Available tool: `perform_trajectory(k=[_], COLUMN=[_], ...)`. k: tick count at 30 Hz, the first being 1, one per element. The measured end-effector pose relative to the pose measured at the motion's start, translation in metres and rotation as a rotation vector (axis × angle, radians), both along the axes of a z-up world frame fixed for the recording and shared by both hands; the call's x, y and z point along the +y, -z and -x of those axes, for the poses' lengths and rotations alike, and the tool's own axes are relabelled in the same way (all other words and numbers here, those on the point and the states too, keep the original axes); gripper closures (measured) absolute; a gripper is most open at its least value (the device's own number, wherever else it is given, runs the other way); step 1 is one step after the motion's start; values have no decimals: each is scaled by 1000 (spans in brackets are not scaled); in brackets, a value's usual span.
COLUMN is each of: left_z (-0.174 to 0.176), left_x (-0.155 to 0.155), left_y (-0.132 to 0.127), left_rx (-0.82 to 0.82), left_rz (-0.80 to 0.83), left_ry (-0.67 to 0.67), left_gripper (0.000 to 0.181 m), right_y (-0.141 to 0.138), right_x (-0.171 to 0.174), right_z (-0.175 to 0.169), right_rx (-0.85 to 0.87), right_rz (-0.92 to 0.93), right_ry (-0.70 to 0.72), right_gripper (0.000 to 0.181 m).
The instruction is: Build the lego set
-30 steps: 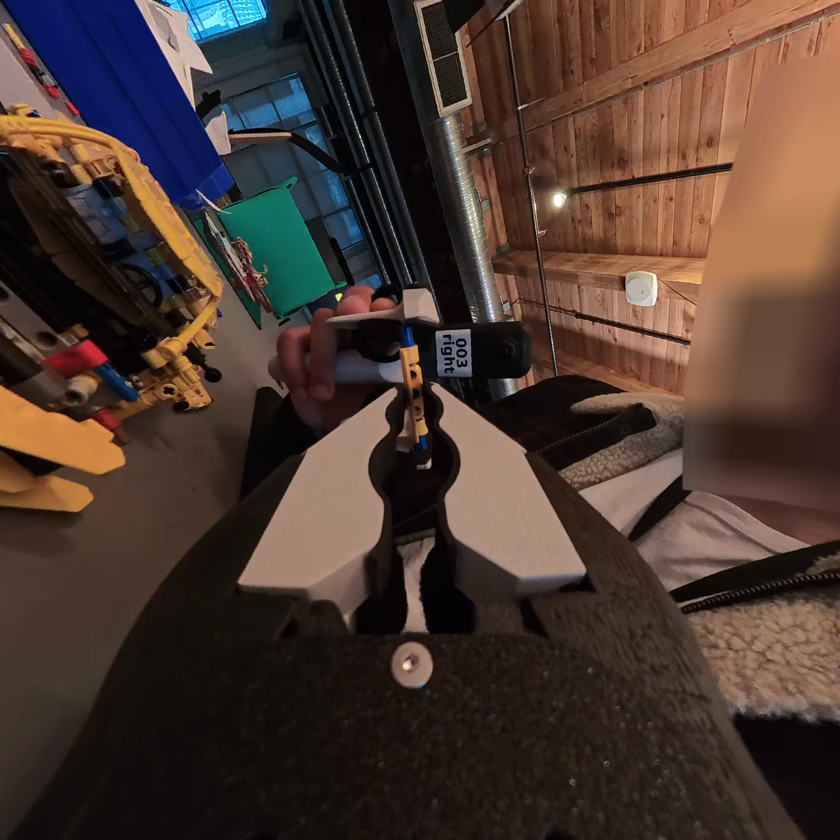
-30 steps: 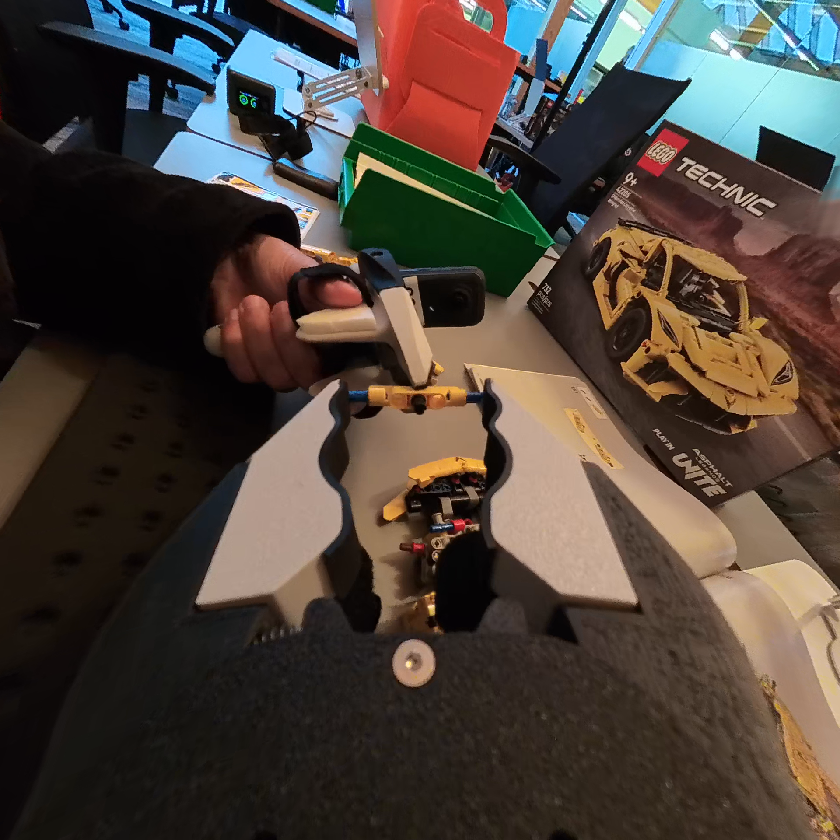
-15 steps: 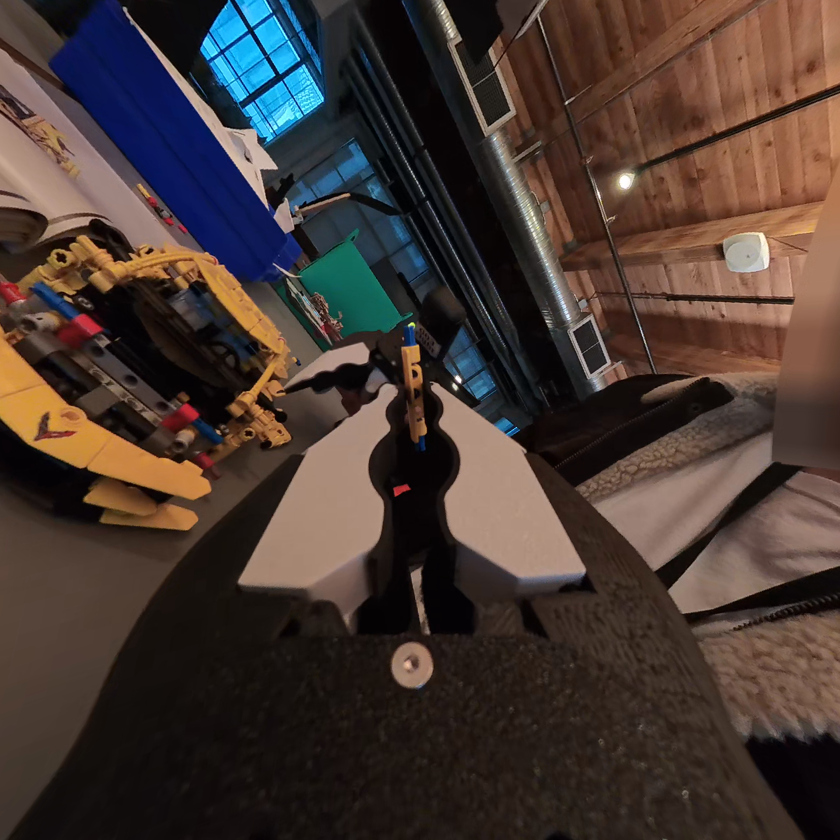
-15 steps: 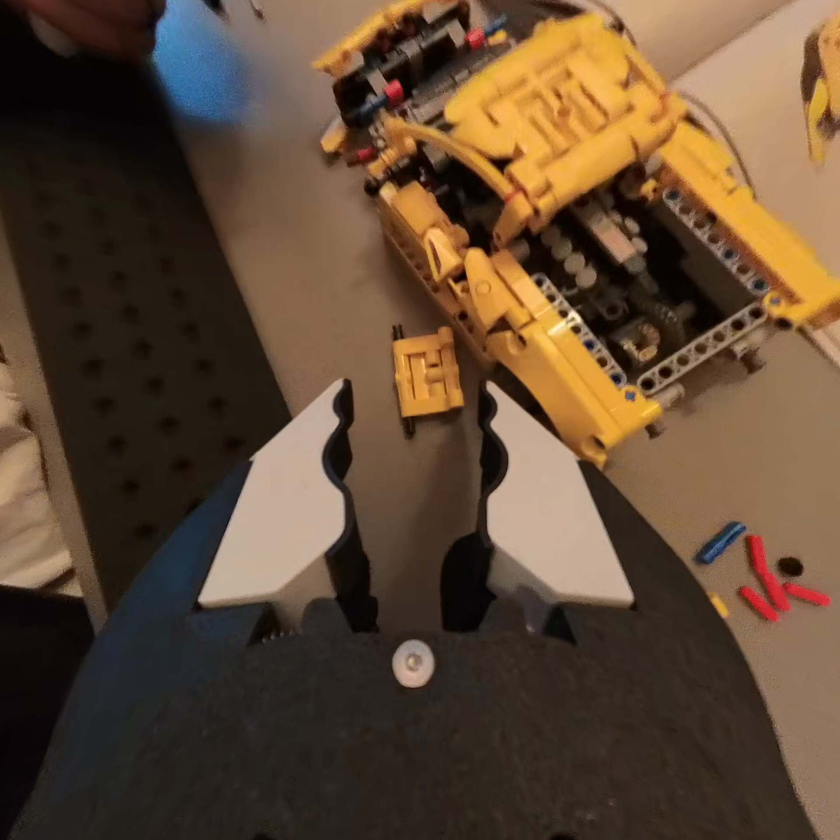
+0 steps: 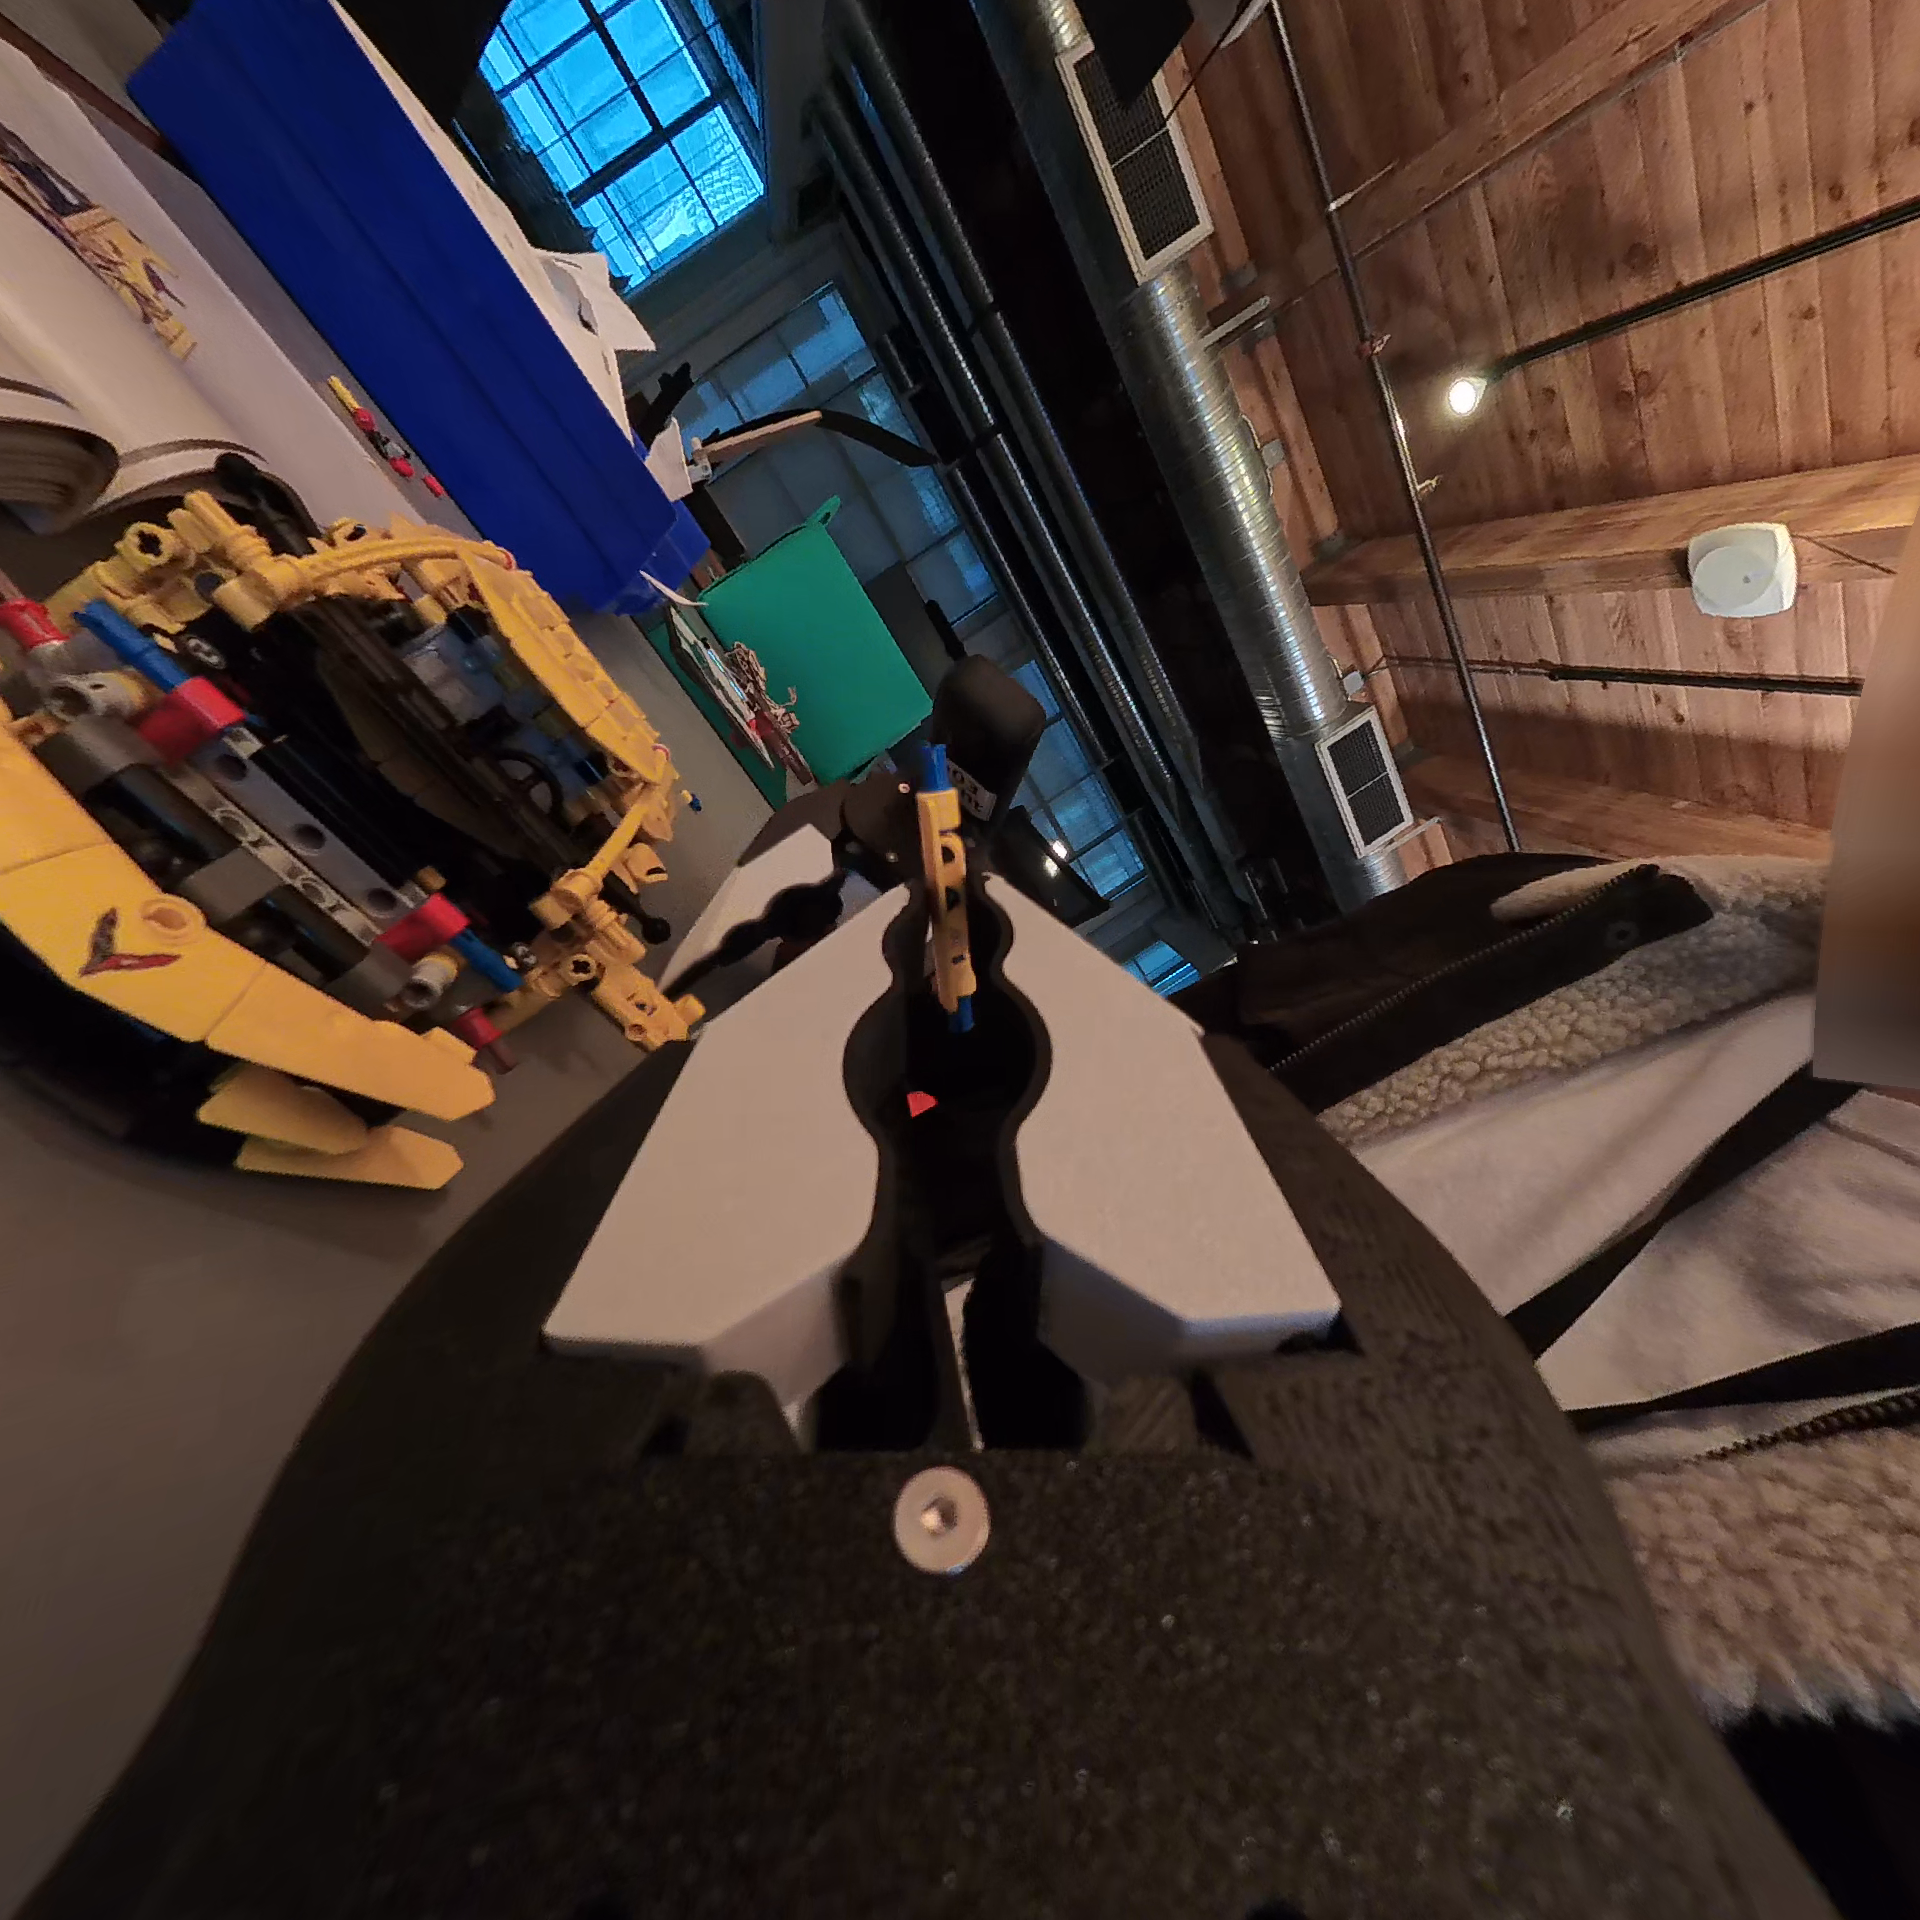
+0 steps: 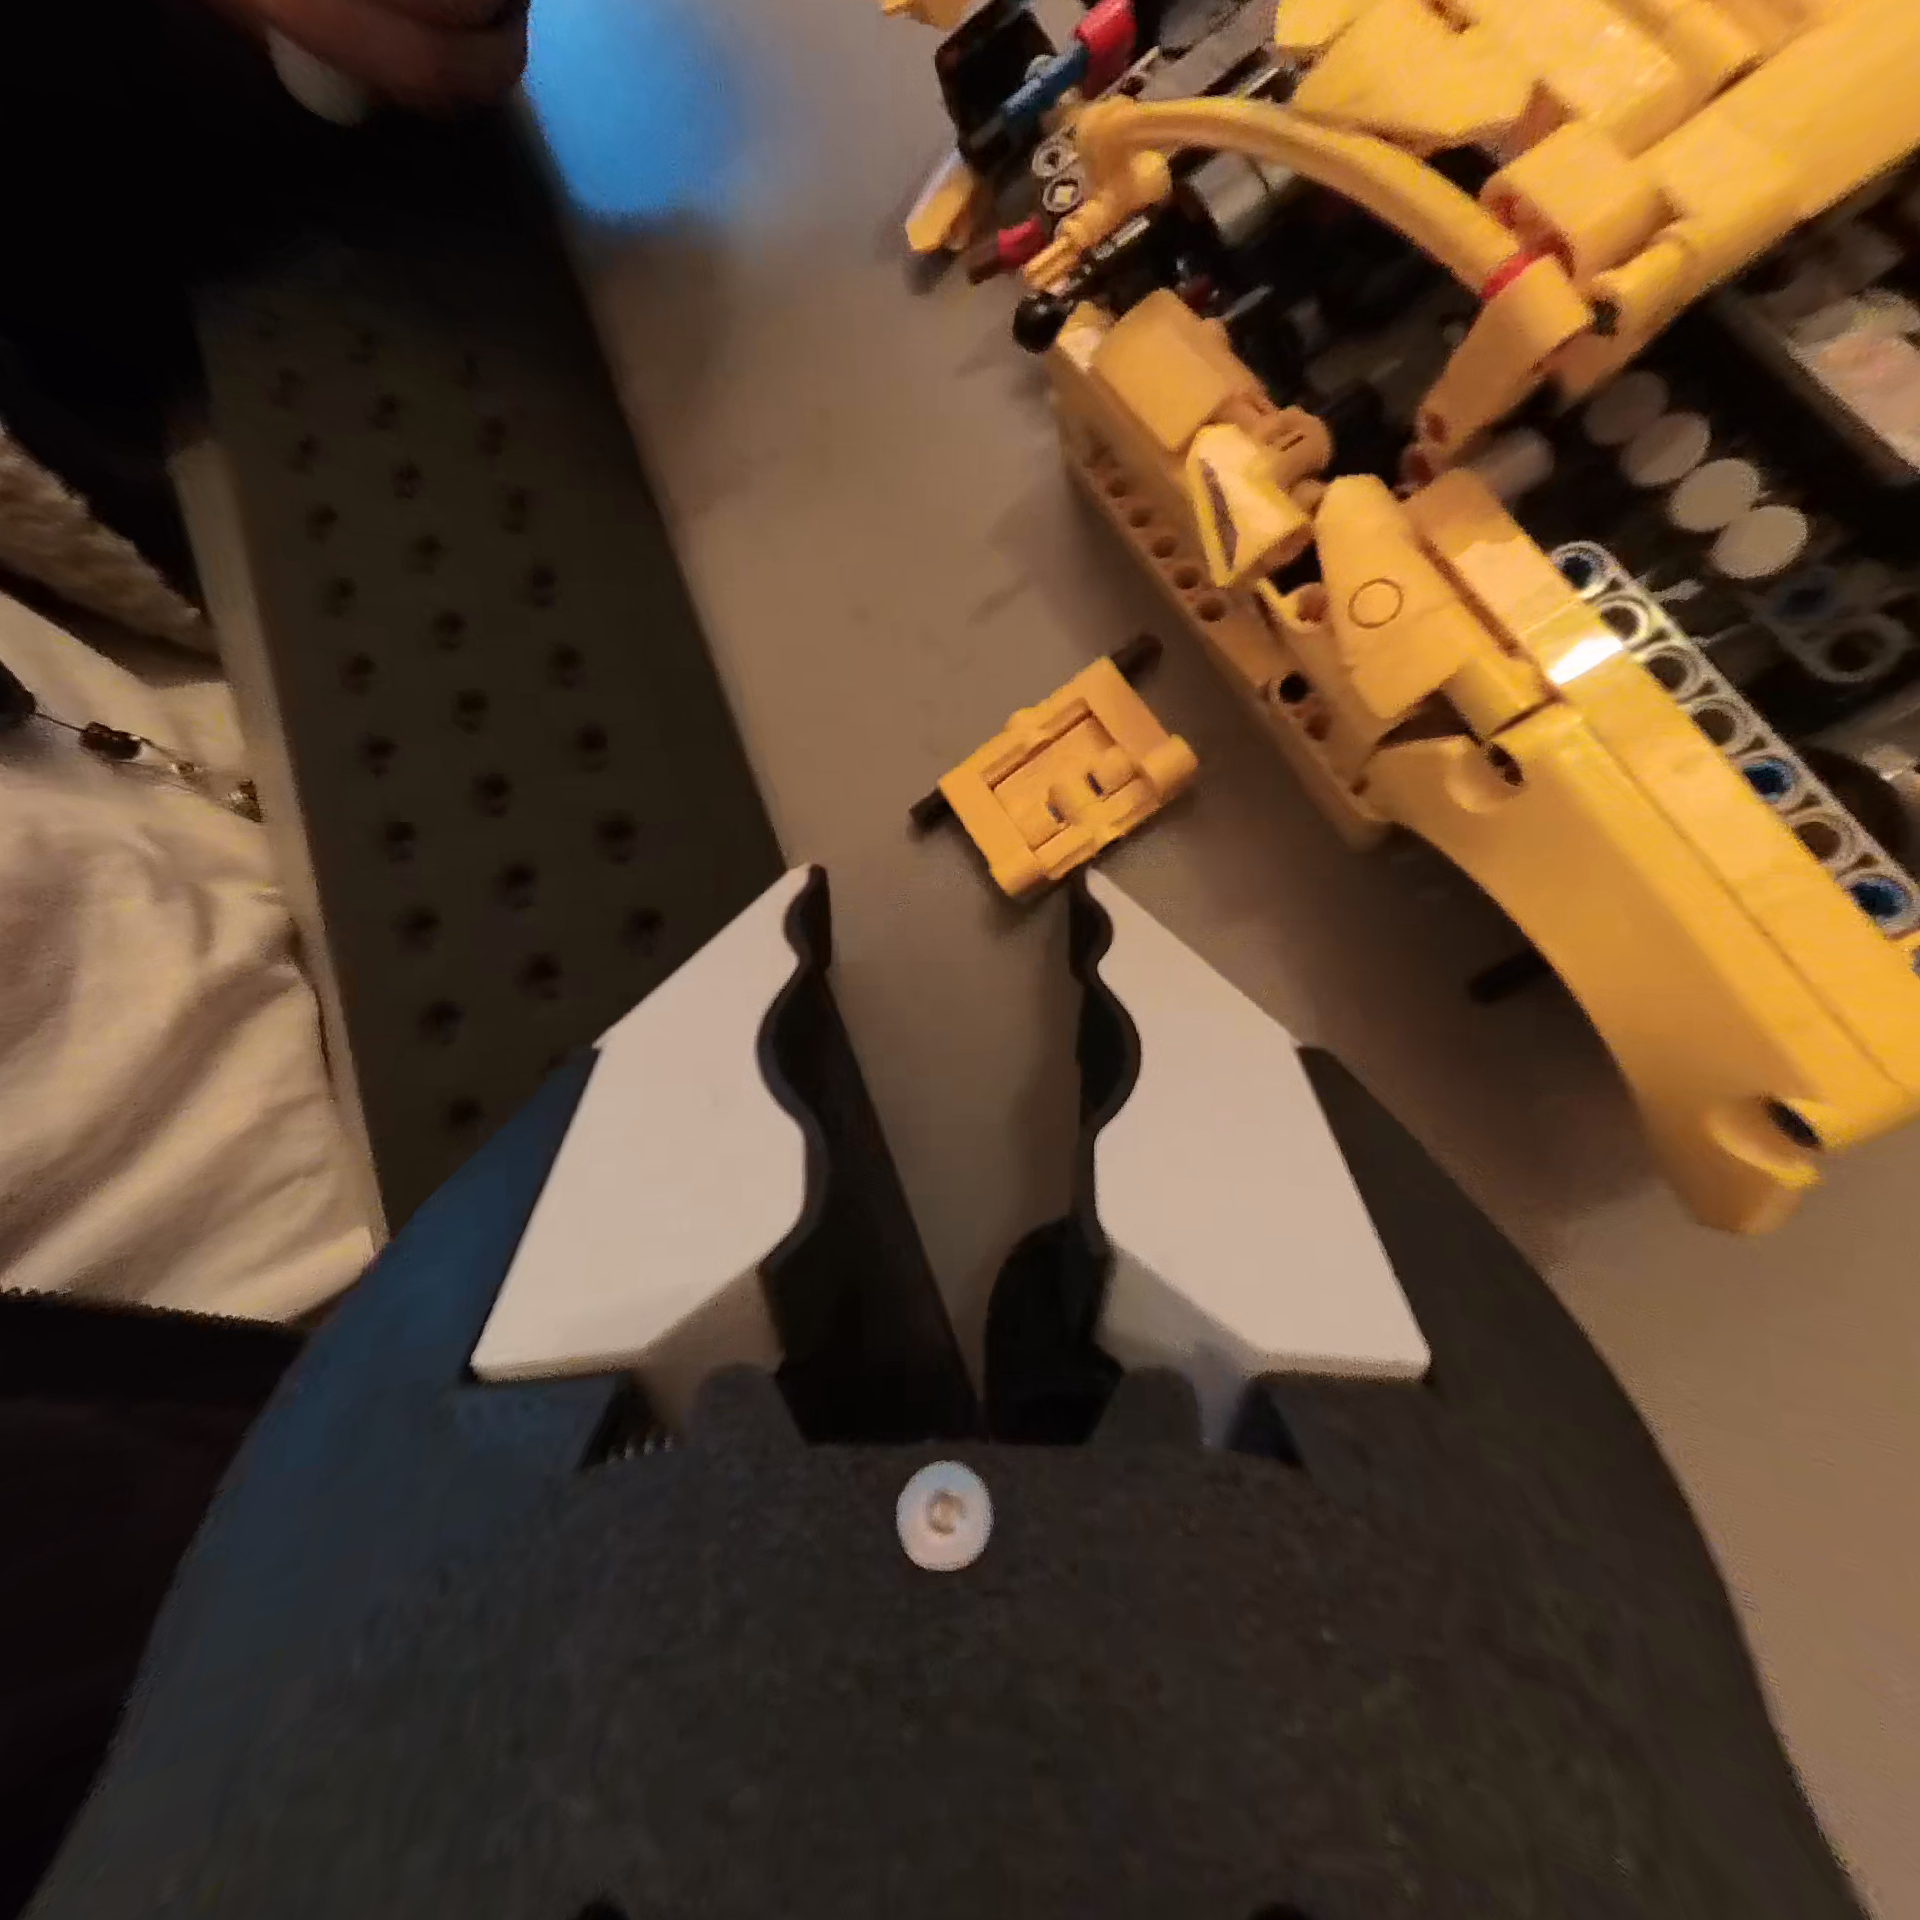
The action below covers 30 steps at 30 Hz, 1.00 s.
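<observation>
Two grippers: left gripper (image 5: pixel 945 914) clamps slim yellow Lego beam with blue pins (image 5: pixel 943 902); right gripper (image 6: pixel 948 906) spread wide, empty, near flat yellow Lego panel piece (image 6: pixel 1060 790) beside yellow Lego car (image 6: pixel 1558 623).

My left tongs (image 5: pixel 948 914) white with black liners, pinching a yellow piece (image 5: pixel 943 904) with blue tips, yellow-and-black car (image 6: pixel 1507 520) with red pins, small yellow panel (image 6: pixel 1065 795), grey tabletop (image 6: pixel 883 520), blue bin (image 5: pixel 416 270), green bin (image 5: pixel 821 644)

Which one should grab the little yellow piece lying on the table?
Right. The right hand-held gripper is open, empty and just short of the loose yellow piece. The left hand-held gripper is shut on a yellow-and-blue part.
</observation>
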State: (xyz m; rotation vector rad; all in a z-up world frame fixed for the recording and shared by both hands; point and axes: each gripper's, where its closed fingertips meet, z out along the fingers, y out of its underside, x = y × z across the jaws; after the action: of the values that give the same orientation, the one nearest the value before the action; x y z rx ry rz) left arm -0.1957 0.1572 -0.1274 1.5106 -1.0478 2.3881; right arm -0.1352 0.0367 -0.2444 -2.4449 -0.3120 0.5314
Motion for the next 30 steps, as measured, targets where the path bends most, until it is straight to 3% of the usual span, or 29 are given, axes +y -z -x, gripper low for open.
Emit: perform_trajectory(k=[10,24,30], left_z=[0,0,0], left_x=[-2,-3,-4], left_y=[1,1,2], left_rx=[5,5,8], left_rz=[-11,-11,-16], left_ry=[6,8,14], left_gripper=[174,174,174], right_y=[-7,-5,-10], right_x=[8,17,29], right_z=[-25,-11,-27], right_rx=[-36,34,-74], right_rz=[-50,-35,-174], right_ry=[90,66,64], right_gripper=[142,153,151])
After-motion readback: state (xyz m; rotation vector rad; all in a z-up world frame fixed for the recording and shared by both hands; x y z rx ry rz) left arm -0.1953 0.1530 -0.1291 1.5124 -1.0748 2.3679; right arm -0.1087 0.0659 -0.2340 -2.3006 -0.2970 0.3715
